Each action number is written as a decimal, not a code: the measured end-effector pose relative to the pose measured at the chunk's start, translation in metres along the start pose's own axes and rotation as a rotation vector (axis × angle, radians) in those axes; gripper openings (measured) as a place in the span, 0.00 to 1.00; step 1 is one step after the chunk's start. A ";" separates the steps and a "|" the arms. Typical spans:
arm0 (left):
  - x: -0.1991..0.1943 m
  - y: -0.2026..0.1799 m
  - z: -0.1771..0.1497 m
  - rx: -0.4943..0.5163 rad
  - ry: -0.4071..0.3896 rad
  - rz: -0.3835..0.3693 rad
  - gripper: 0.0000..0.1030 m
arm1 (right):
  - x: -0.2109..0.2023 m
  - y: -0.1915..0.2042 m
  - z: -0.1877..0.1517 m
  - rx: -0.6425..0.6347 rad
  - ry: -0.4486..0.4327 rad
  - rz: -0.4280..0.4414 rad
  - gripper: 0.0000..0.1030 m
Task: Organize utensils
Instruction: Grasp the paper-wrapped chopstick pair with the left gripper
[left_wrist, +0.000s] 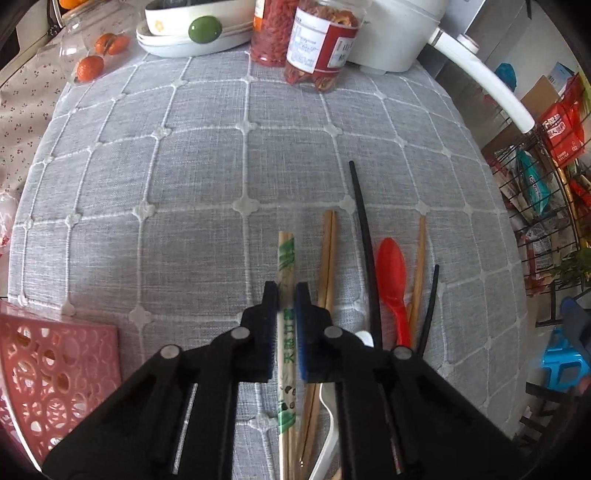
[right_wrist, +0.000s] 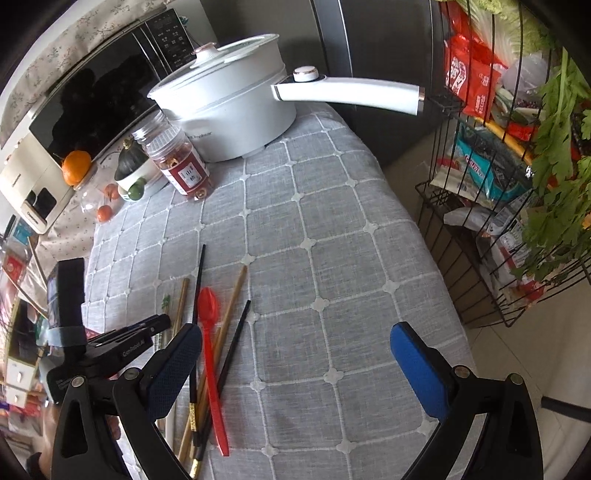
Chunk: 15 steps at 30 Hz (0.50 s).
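A white electric pot (right_wrist: 229, 110) stood at the far end of the grey tablecloth (left_wrist: 184, 184); two clear jars (left_wrist: 314, 48) stood just beside it, oranges (left_wrist: 90, 68) farther left

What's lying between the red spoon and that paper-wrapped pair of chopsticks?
In the left wrist view, a bare wooden chopstick pair and a long black chopstick lie between the wrapped pair and the red spoon.

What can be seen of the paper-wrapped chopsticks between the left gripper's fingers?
The paper-wrapped chopsticks are a slim pale pair in a paper sleeve printed with green bamboo leaves and green characters. They lie flat on the grey checked tablecloth, leftmost in the utensil row, beside bare wooden chopsticks. The left gripper has shut on them around mid-length.
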<state>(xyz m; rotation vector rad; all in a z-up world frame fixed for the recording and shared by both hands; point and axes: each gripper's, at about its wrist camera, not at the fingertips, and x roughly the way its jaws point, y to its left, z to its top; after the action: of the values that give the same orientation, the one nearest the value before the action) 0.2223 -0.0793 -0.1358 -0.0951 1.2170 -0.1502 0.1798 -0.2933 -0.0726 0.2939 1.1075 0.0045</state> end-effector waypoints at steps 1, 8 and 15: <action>-0.007 -0.001 -0.002 0.017 -0.017 -0.002 0.10 | 0.006 0.000 0.000 0.003 0.018 0.003 0.99; -0.080 -0.014 -0.029 0.124 -0.163 -0.060 0.10 | 0.037 0.006 -0.001 -0.005 0.104 0.040 0.99; -0.133 0.004 -0.059 0.118 -0.270 -0.130 0.10 | 0.061 0.017 0.001 -0.040 0.116 0.038 0.93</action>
<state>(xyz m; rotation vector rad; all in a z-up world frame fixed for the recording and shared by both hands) 0.1221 -0.0527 -0.0334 -0.0885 0.9303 -0.3129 0.2104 -0.2682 -0.1219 0.2820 1.2155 0.0782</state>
